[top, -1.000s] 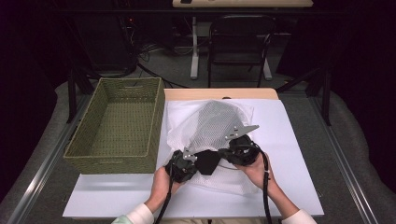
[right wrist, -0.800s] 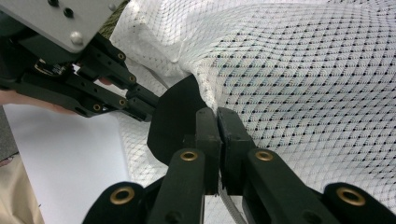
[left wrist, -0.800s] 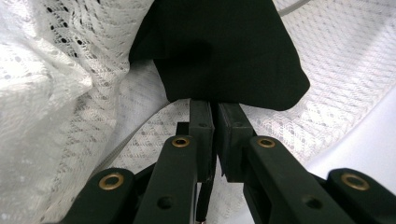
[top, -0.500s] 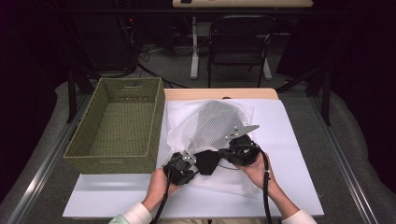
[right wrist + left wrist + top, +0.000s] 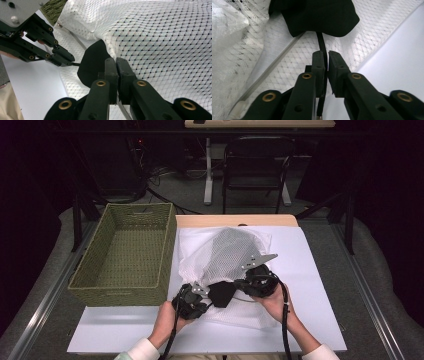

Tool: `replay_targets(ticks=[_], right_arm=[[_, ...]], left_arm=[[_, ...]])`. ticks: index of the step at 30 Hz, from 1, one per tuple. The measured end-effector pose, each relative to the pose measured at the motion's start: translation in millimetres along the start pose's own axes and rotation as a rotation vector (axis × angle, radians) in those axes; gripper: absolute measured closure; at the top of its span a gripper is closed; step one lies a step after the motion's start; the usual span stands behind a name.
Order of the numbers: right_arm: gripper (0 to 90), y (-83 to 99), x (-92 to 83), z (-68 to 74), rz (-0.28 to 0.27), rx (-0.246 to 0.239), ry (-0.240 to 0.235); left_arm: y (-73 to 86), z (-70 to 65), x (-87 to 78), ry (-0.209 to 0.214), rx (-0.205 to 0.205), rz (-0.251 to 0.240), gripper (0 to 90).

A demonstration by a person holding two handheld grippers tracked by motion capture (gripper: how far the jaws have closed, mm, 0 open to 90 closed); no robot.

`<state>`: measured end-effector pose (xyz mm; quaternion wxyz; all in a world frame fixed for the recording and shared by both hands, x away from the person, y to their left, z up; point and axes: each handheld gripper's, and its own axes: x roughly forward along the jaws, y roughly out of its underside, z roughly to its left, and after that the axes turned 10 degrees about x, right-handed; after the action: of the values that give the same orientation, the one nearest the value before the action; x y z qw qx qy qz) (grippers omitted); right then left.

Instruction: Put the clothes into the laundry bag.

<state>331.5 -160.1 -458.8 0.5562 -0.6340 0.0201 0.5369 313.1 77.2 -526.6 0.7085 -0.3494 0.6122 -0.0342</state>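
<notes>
Right now the black cloth point(image 5: 221, 293) pokes out of the mesh bag point(image 5: 227, 252) on the desk point(image 5: 310, 270) between both claws, its strap point(image 5: 321, 43) running into the left claw point(image 5: 325, 56), whose jaws have just been easing apart around it, while the right claw point(image 5: 116, 62) pinches the bag's edge.

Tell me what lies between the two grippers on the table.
In the high view, a black cloth poking from the white mesh bag lies between the left gripper and right gripper.

Lab-like recording room — dark curtains point(image 5: 30, 195), floor cables point(image 5: 165, 180), folding chair point(image 5: 257, 170), white-covered table point(image 5: 310, 285)

Mesh bag point(image 5: 225, 255) right of basket point(image 5: 125, 255)
</notes>
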Motion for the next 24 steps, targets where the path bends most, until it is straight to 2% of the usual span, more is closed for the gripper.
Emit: replay_targets(ticks=[6,10,16,24], right_arm=[[87.7,-0.2,0.3,0.3,0.001,-0.001,0.002],[87.7,-0.1,0.7,1.1,0.002,-0.003,0.001],[87.7,0.1,0.4,-0.1,0.002,0.002,0.003],[87.6,-0.1,1.3,0.6,0.003,0.002,0.006]], left_arm=[[-6.2,3.0,9.8,-0.007,-0.004,0.000,74.1],[-11.4,2.2,16.5,-0.004,-0.008,-0.010,80.0],[-13.3,-0.2,9.8,-0.022,0.004,-0.026,85.1],[-17.1,1.9,0.7,-0.004,0.000,-0.053,85.3]])
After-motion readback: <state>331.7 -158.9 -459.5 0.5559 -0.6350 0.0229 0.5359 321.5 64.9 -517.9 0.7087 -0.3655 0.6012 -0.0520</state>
